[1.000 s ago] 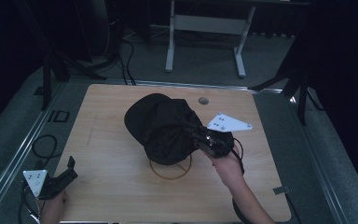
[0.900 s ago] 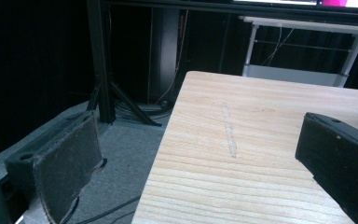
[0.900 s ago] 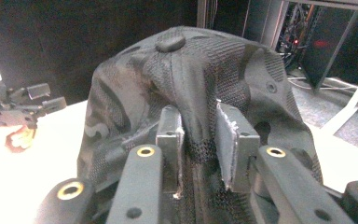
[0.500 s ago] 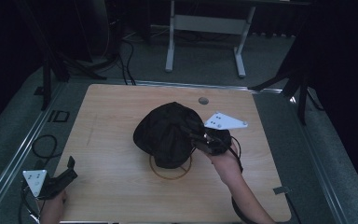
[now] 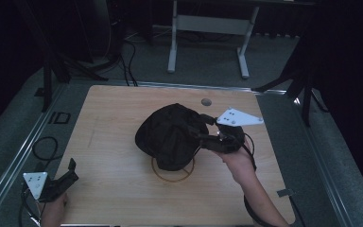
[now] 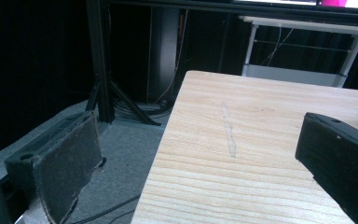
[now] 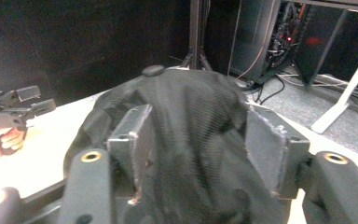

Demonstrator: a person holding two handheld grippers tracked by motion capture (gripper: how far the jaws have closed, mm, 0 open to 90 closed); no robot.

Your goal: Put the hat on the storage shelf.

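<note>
Black mesh cap (image 5: 170,135) at mid-table, above a thin ring (image 5: 172,171) — right gripper (image 5: 207,135) has its jaws pinching the fabric. Likely mid-lift or repositioning; next, set it down clear. Left gripper (image 5: 64,177) spread wide, empty, at table's (image 5: 113,109) near-left edge — bare wood all round.

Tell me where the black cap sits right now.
In the high view, the black cap is near the middle of the wooden table, over a ring mark. The right gripper holds it from the right side.
</note>
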